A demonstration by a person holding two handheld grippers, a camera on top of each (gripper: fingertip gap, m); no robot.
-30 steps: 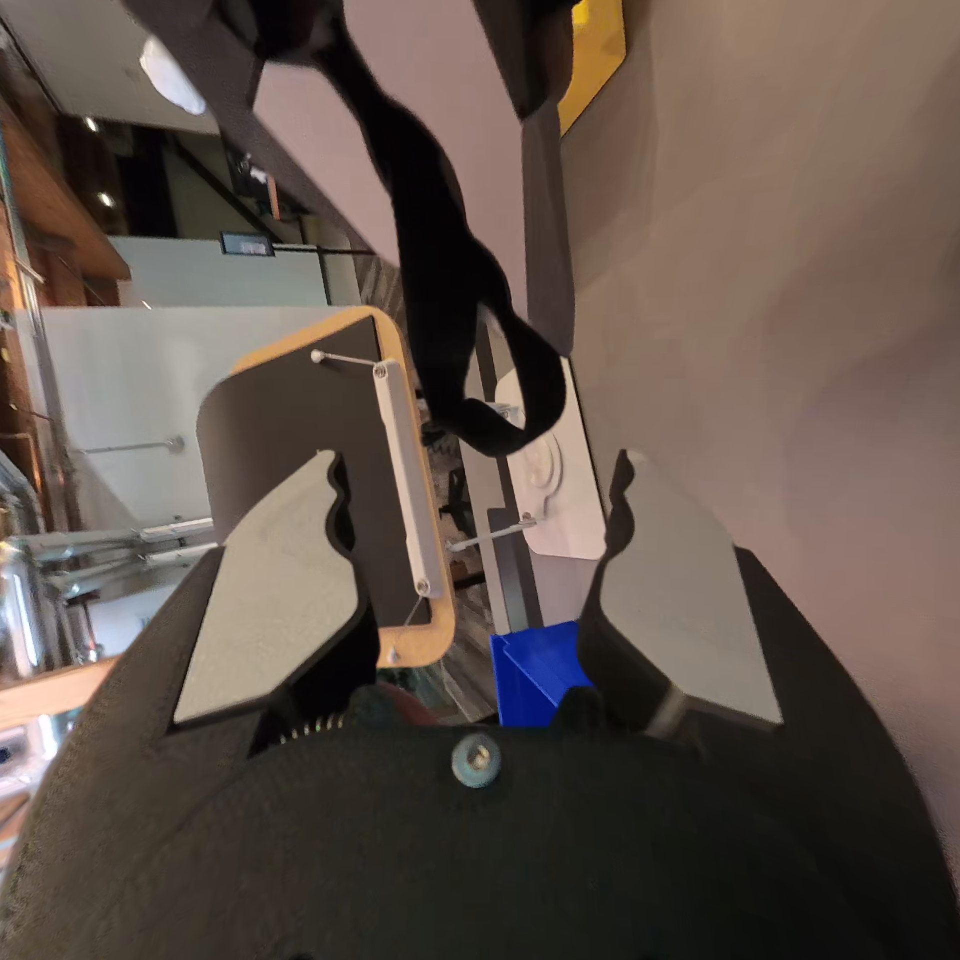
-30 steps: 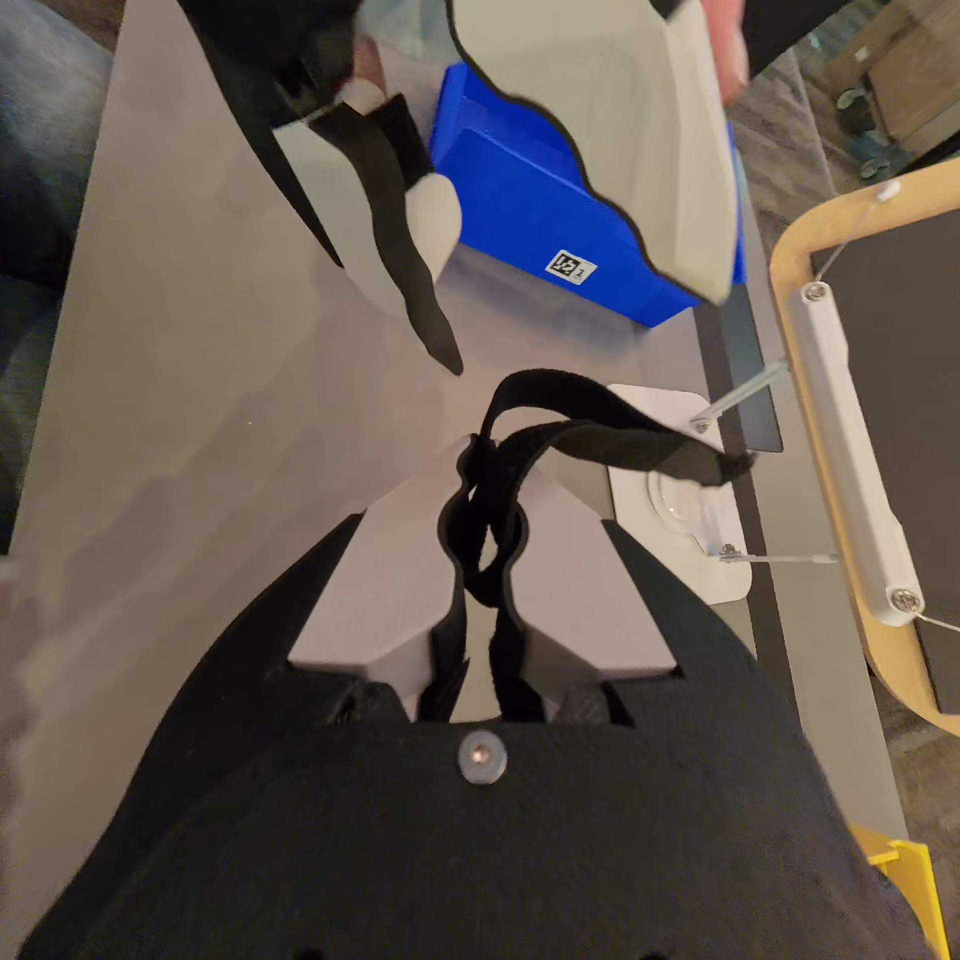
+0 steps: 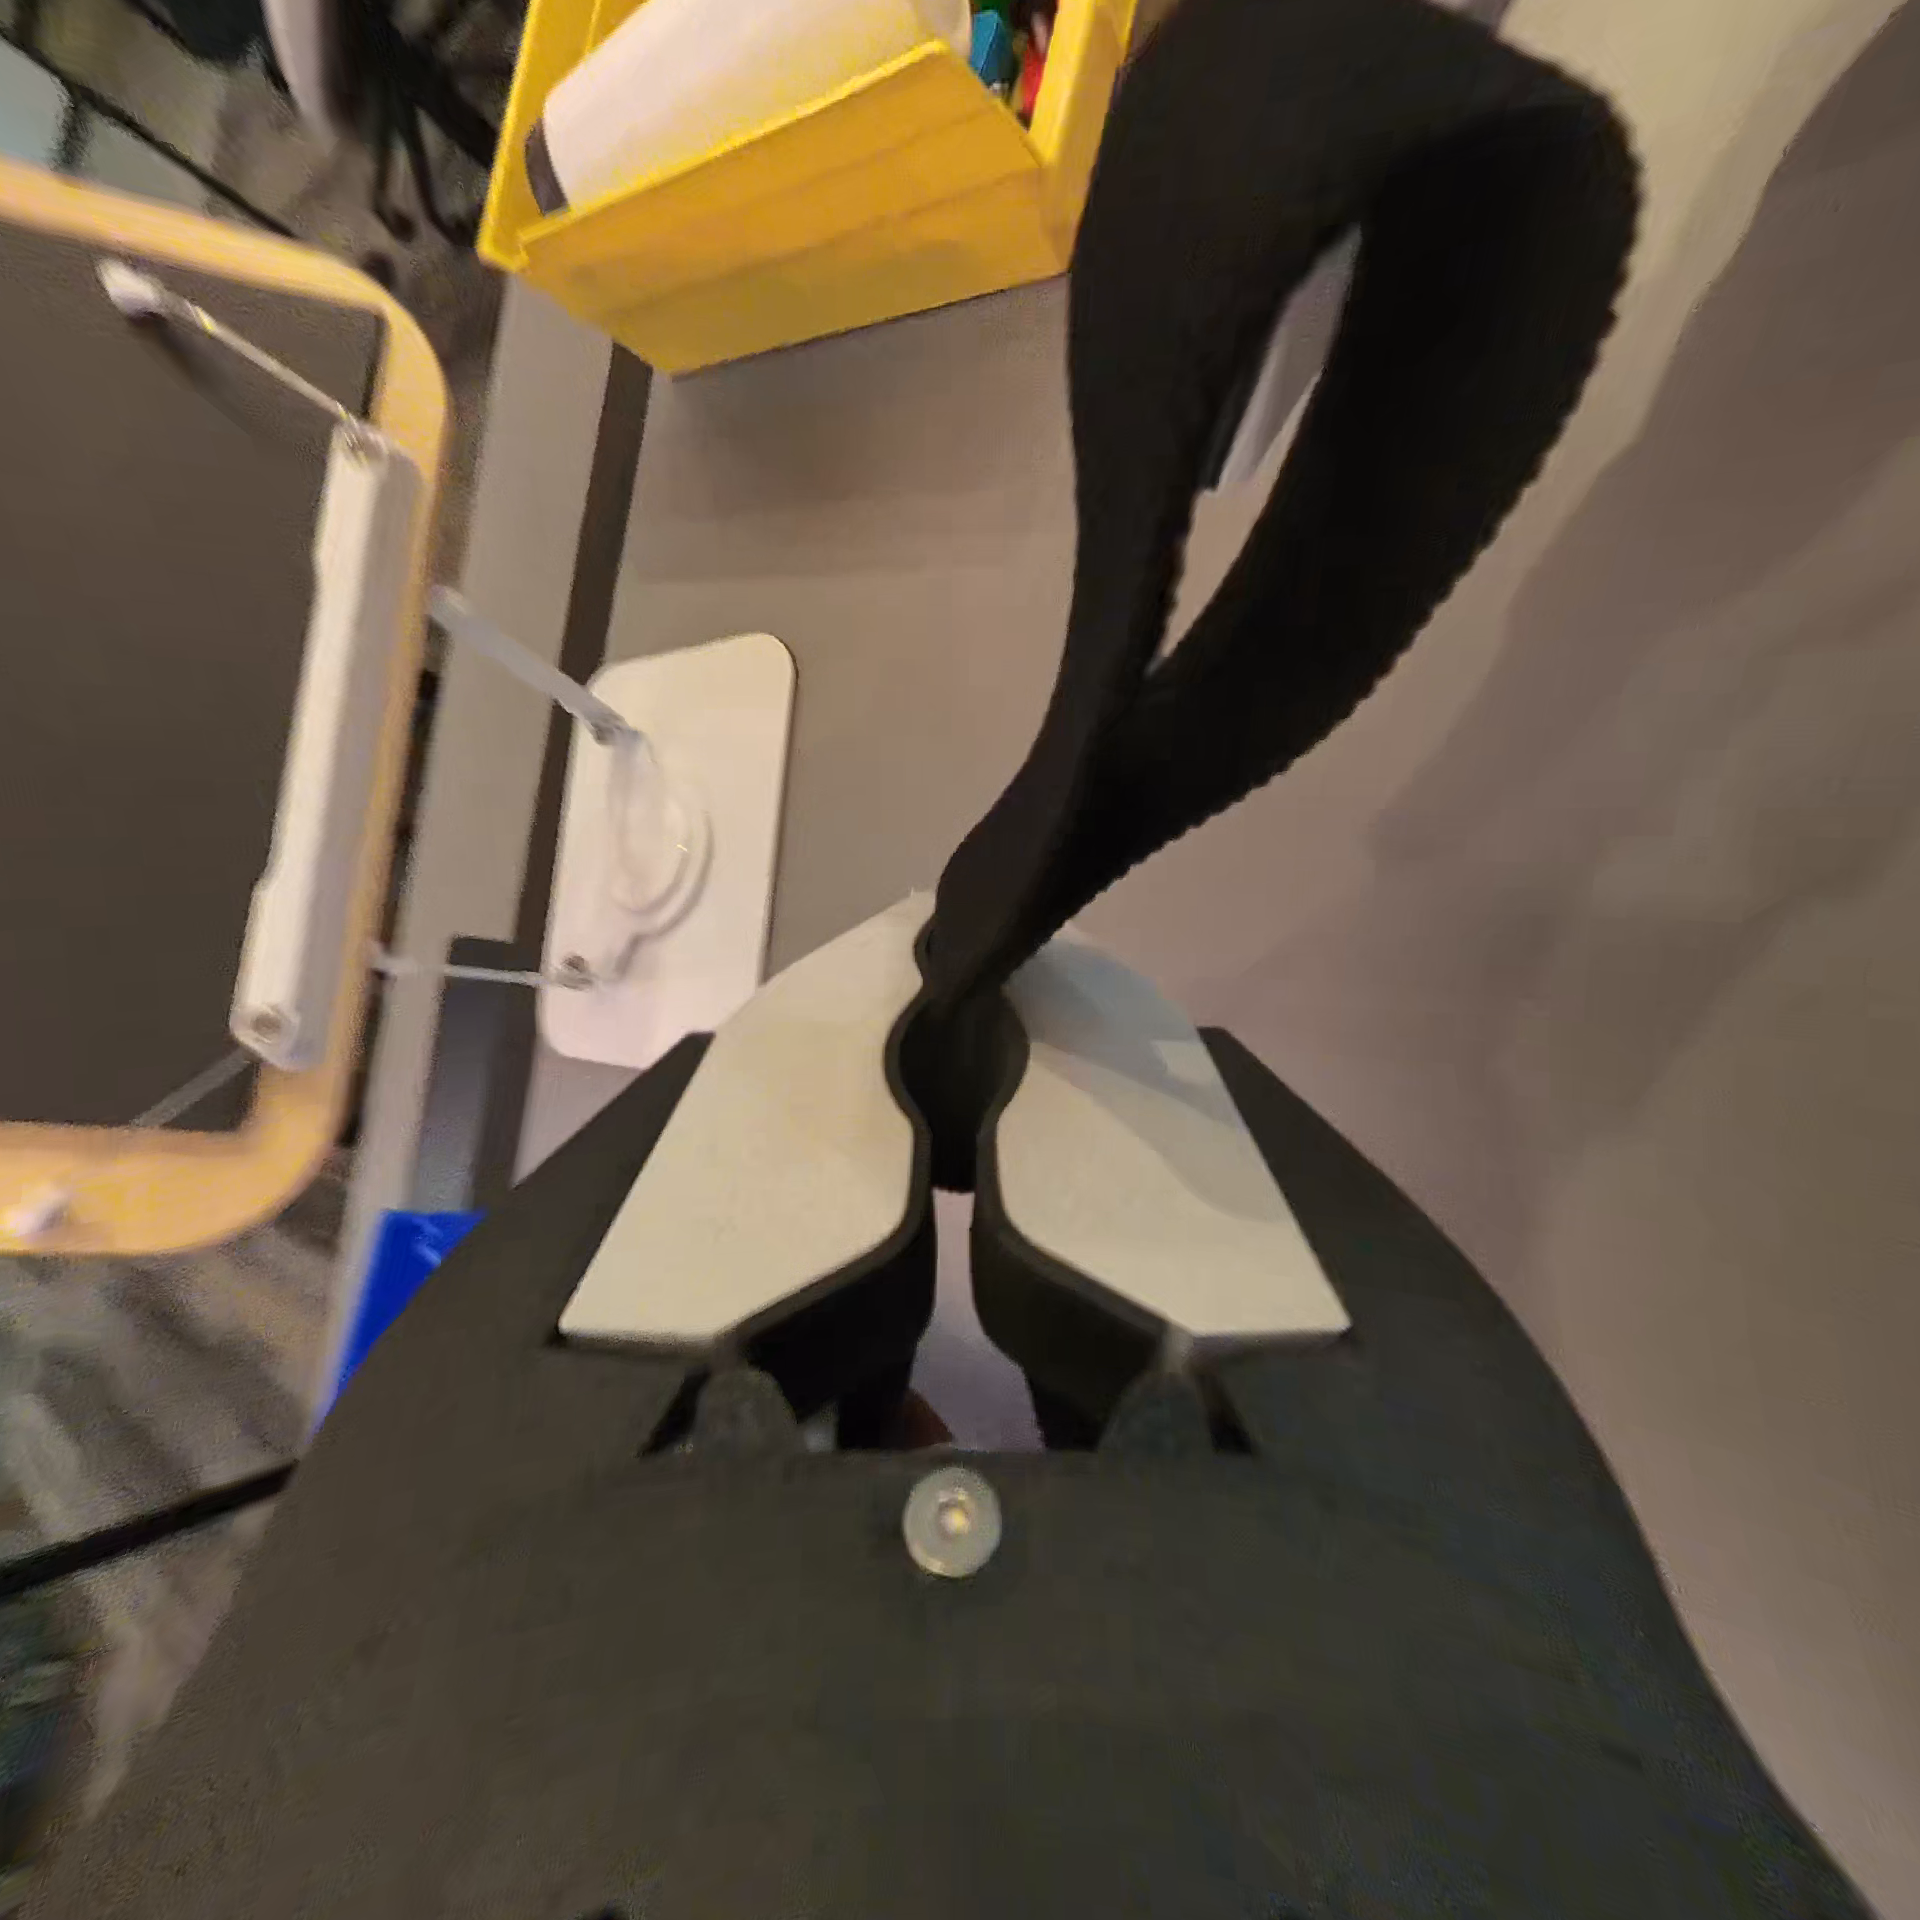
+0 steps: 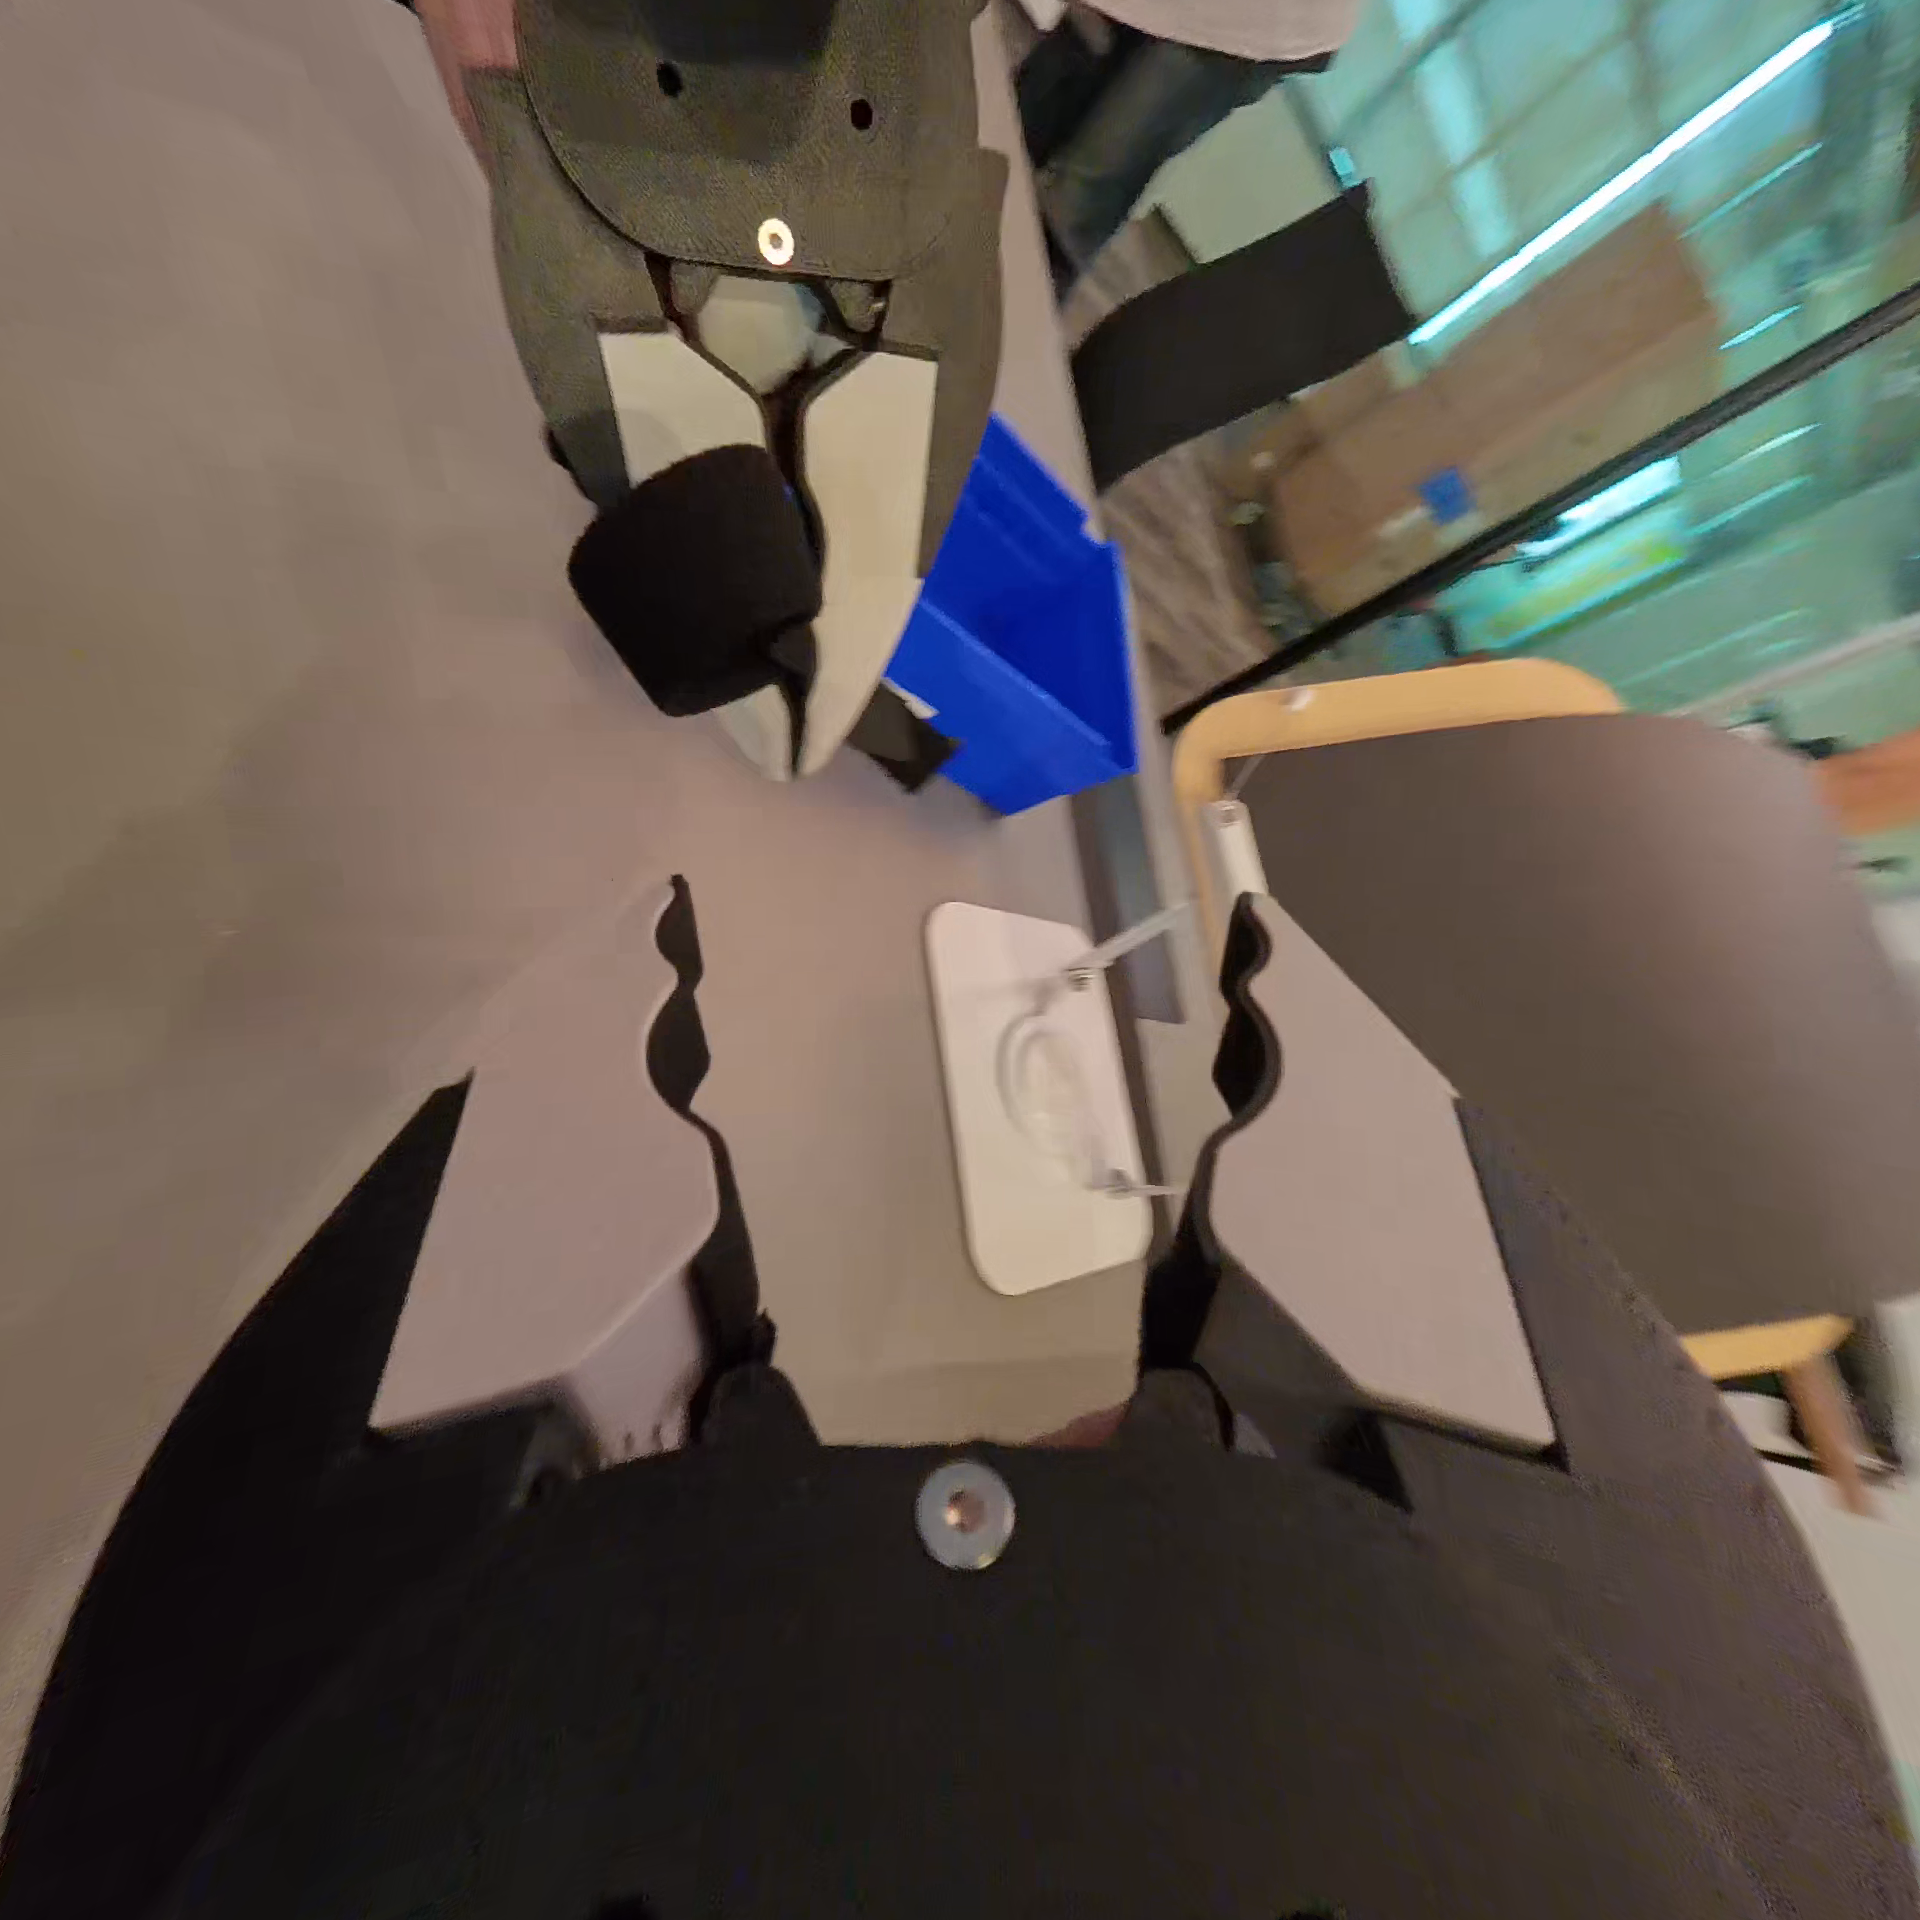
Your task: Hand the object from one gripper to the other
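Strap firmly caught: the black strap [image 3: 1195,644] is pinched between the fingers of the left gripper [image 3: 961,997], which are closed tight on it, and from that pinch it rises in a twisted loop above the grey tabletop [image 3: 1662,831]. From the right wrist view, the left gripper [image 4: 795,748] hangs above the tabletop [image 4: 260,623] with its fingers pressed together, the strap [image 4: 696,582] bunched in a dark wad against one side of them and a short end poking out on the other. Right gripper [image 4: 961,935], by contrast, stands wide open with nothing between its grey fingers [image 4: 582,1164], just this side of the white plate [image 4: 1029,1091] that is fixed to the tabletop. Blue bin [image 4: 1029,665] sits beyond the white plate, close behind the left gripper's tips. Yellow bin [image 3: 790,208], seen from the left wrist view, lies past the white plate [image 3: 686,831] with a white roll [image 3: 727,94] inside it. Chair with a pale wooden frame [image 4: 1392,696] stands off the table edge, beside the white plate.
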